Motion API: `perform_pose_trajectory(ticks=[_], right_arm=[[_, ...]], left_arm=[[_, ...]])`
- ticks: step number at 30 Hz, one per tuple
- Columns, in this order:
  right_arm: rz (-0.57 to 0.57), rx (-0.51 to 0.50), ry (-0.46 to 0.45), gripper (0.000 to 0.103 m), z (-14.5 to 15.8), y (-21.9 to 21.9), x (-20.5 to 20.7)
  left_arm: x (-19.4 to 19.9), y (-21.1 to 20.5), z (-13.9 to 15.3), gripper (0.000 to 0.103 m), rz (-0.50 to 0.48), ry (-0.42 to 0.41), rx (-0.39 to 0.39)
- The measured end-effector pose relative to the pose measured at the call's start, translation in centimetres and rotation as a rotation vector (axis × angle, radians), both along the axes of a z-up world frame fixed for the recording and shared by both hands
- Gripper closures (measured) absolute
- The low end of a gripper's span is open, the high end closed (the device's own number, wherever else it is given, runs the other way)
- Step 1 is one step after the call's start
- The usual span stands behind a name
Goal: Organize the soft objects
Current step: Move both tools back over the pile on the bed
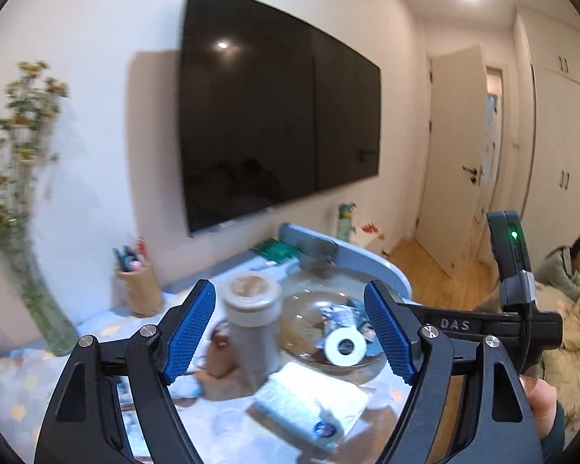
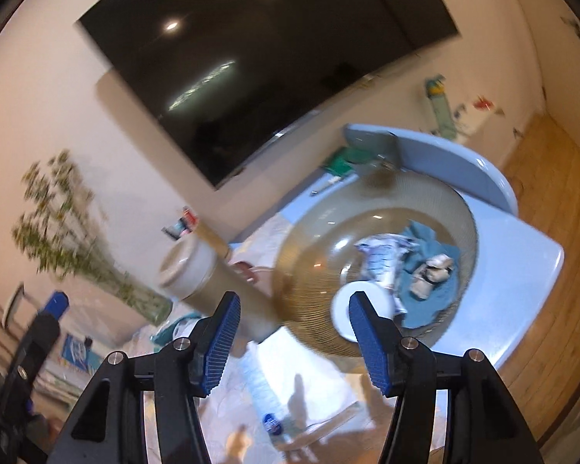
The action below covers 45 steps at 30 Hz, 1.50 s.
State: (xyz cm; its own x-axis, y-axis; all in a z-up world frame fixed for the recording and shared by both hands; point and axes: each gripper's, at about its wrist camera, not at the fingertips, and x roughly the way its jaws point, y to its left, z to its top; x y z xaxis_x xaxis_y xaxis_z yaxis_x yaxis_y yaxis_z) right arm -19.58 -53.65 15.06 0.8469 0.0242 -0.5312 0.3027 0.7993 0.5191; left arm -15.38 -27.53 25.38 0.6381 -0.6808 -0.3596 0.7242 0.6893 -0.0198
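Wall-mounted TV [image 1: 278,116] fills the field above and beyond both sets of jaws. Blue table [image 2: 522,266] extends ahead of them. Glass bowl [image 2: 309,263] sits just past the right gripper [image 2: 294,342], ahead and slightly right of the left gripper [image 1: 290,332]. Both grippers: jaws spread wide, nothing between the pads. Beige lidded jar [image 1: 251,321] stands ahead of the left jaws, touching or just beside the bowl. Soft items lie inside the bowl: teal cloth [image 2: 433,247], patterned blue-white fabric [image 2: 382,259], small plush toy [image 2: 433,272], white tape roll [image 1: 346,346]. A wipes pack [image 1: 309,406] lies on the table below the left jaws; view is blurred.
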Motion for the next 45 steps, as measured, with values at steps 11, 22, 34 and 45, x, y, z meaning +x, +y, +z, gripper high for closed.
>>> perform_pose_trajectory(ticks=[11, 22, 34, 45], right_arm=[[0.182, -0.186, -0.078, 0.045, 4.6, 10.8, 0.5], [0.409, -0.257, -0.036, 0.045, 2.4, 21.7, 5.2], [0.562, -0.340, 0.124, 0.045, -8.2, 30.8, 11.5], [0.630, -0.443, 0.135, 0.045, -14.0, 33.6, 12.6]], left_arm=[[-1.4, 14.0, 4.6, 0.023, 0.241, -0.092, -0.100], [1.2, 26.5, 1.0, 0.023, 0.504, 0.019, -0.119], [9.1, 30.9, -14.8, 0.023, 0.649, 0.351, 0.013], [11.8, 31.0, -21.7, 0.024, 0.618, 0.490, 0.018]])
